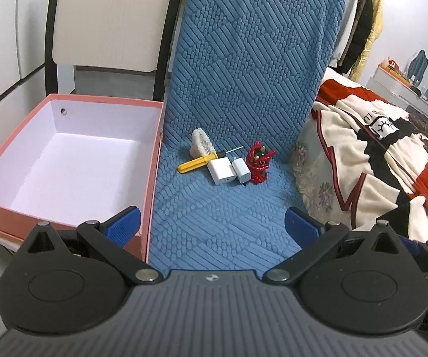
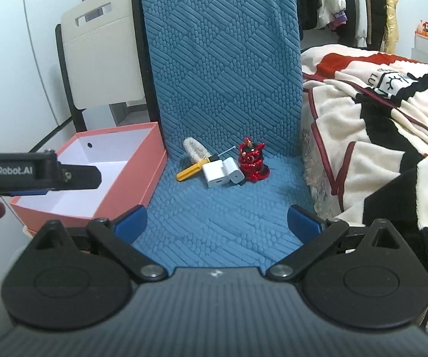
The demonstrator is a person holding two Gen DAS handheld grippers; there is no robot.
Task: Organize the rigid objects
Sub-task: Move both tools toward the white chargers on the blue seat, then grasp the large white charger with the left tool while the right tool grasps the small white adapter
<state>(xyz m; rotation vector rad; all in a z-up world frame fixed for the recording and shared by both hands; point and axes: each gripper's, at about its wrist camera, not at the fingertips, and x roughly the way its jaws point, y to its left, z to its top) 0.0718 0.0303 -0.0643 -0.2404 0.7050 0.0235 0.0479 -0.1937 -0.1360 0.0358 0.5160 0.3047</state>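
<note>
on the blue chair seat [image 1: 214, 208], both grippers' fingers [image 1: 124, 223] [image 2: 130, 223] spread apart, holding nothing.

At mid-frame on the blue cover a white brush [image 1: 199, 142], a yellow-handled screwdriver [image 1: 197, 162], two white chargers [image 1: 220, 171] [image 1: 241, 173] and a glossy red figurine [image 1: 258, 163] sat upright and clustered, right of the open pink box [image 1: 74, 160], which lay empty.
</note>
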